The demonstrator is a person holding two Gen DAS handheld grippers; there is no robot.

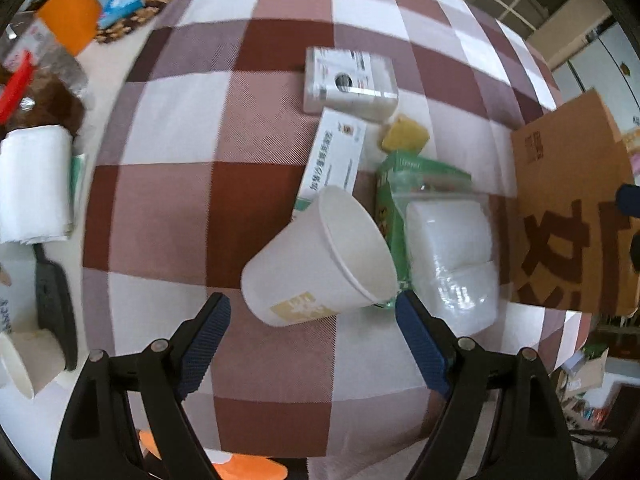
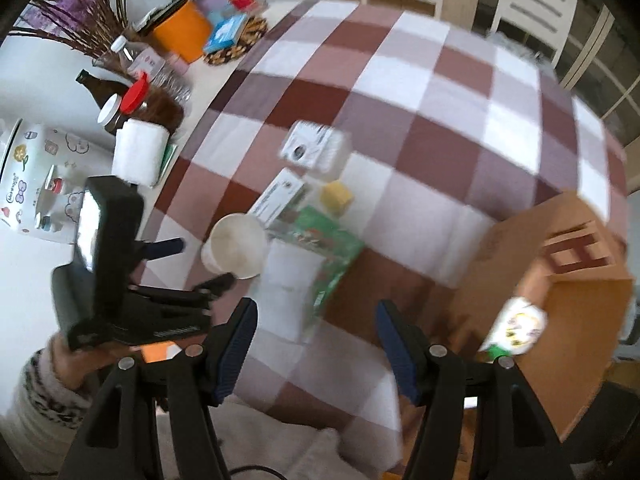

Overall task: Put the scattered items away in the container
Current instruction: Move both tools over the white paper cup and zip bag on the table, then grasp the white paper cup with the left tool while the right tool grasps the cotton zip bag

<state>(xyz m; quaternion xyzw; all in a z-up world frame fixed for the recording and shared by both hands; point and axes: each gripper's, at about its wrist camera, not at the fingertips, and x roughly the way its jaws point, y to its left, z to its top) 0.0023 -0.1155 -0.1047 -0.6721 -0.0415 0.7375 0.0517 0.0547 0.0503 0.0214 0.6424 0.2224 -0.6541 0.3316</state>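
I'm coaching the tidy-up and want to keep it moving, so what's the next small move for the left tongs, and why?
Probably lower the left tongs around the paper cup and close. The cup lies tipped on the checked cloth just ahead of the open tongs, which hold nothing, and the cardboard box sits nearby.

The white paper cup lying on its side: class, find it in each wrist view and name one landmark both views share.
Left wrist view: paper cup lies centre, just ahead of the open left gripper.
Right wrist view: paper cup sits left of centre, mouth towards the camera.
Shared landmark: the green box beside the cup.
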